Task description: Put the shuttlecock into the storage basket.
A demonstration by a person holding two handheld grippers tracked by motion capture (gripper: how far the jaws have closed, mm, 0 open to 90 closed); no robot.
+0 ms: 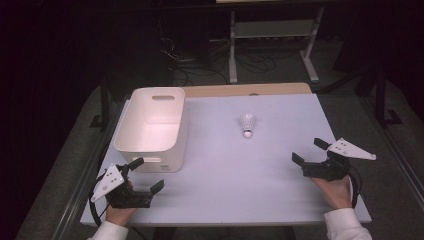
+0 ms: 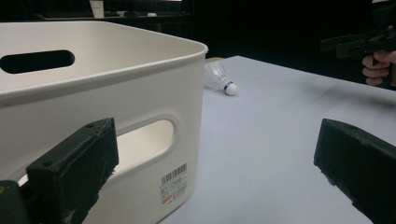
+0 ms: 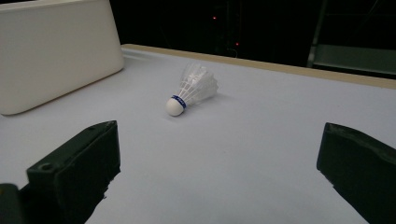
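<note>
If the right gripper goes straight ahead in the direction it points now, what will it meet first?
Probably the shuttlecock. It lies on its side on the table, ahead of the open right gripper and slightly off its midline, with bare tabletop between. The white bin stands off to the side.

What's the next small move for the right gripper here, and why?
Probably ease the right gripper forward toward the shuttlecock: its jaws stand open and empty, the shuttlecock lies on its side on the table ahead, apart from the white bin.
</note>
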